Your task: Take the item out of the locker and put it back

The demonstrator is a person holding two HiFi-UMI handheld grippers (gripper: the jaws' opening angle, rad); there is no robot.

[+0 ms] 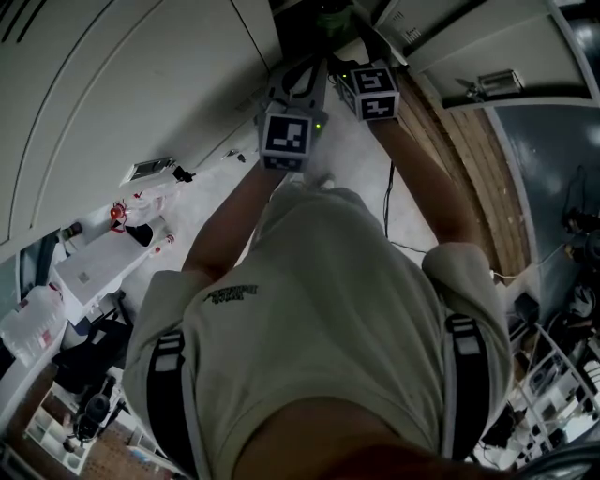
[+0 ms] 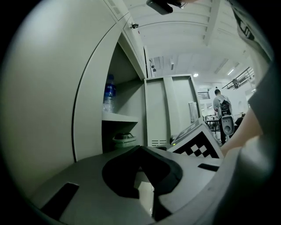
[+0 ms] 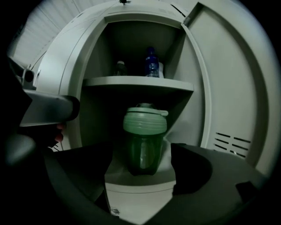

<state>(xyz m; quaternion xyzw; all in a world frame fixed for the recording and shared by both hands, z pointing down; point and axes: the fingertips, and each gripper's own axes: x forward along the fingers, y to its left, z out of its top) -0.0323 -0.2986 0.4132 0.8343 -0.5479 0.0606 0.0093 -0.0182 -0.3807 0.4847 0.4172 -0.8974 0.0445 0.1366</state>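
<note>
A green translucent bottle (image 3: pixel 144 136) with a pale green screw lid stands upright on the lower shelf (image 3: pixel 140 178) of the open locker. My right gripper (image 3: pixel 142 151) is open, its jaws spread wide on either side of the bottle without pressing on it. My left gripper (image 2: pixel 139 148) is held beside the locker, its jaws meeting at the tips with nothing between them. The left gripper view catches the bottle's lid (image 2: pixel 124 139) under the shelf. From the head view both marker cubes are raised toward the locker, left gripper (image 1: pixel 302 64) and right gripper (image 1: pixel 349 47), with a bit of the green bottle (image 1: pixel 333 14) beyond.
On the upper shelf stand a blue water bottle (image 3: pixel 151 63) and a small dark item (image 3: pixel 120 68). The locker door (image 3: pixel 228 88) hangs open on the right. A person (image 2: pixel 221 105) stands far off. A white bench (image 1: pixel 103 262) and clutter lie on the floor at left.
</note>
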